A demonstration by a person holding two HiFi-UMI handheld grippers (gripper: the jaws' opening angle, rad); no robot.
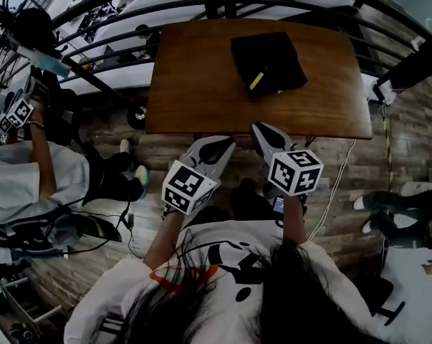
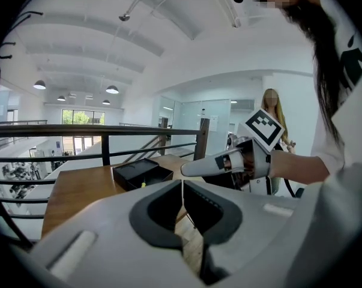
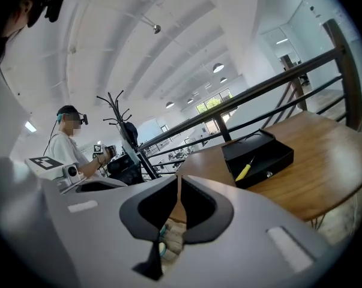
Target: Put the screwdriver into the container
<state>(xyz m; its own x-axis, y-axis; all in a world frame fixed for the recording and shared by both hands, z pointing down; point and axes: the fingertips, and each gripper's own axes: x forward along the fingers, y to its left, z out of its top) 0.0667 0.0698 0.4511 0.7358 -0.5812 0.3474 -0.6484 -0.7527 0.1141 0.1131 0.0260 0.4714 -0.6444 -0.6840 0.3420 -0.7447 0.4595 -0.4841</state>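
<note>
At the bench's (image 1: 201, 84) far right, the black container (image 1: 269, 61) holds the yellow screwdriver (image 1: 256, 79) — only the head view looks down into it. Left gripper (image 1: 225, 145) and right gripper (image 1: 263, 130) hang off the near edge — jaws closed, empty.

The left gripper (image 1: 217, 146) and right gripper (image 1: 264, 131) are closed, empty.

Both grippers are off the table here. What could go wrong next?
The screwdriver lies by the container's near wall, seemingly leaning on the rim; a knock might tip it out. The left gripper and right gripper are both shut and empty, off the table; a re-grasp needs them opened first, or they could shove the container.
</note>
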